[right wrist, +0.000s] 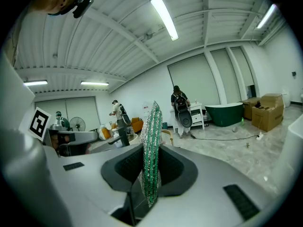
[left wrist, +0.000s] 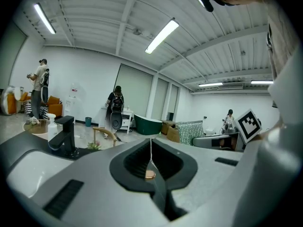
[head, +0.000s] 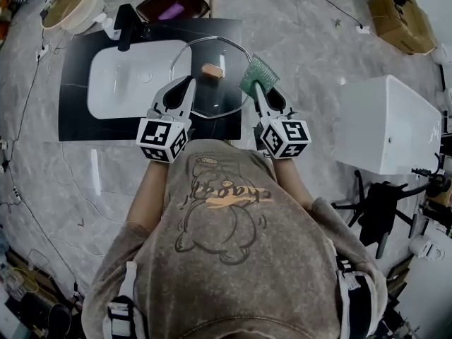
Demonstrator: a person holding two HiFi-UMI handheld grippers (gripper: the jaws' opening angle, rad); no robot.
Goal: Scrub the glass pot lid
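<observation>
You are in a big open hall set up as a mock bathroom, not a home. A black bench (head: 74, 111) with a white basin (head: 123, 83) and black tap (left wrist: 66, 135) stands on a marble-look floor (head: 304, 62). Strip lights (right wrist: 164, 18) line the ribbed ceiling. Far off are a green bathtub (right wrist: 226, 113), cardboard boxes (head: 399, 13) and other people (right wrist: 181, 109).

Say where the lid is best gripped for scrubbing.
Grip the lid by its thin rim from the near side, edge-on between the jaws, as the left gripper does. It is flat and wide, so probably only the rim fits, leaving the glass free for the pad.
</observation>
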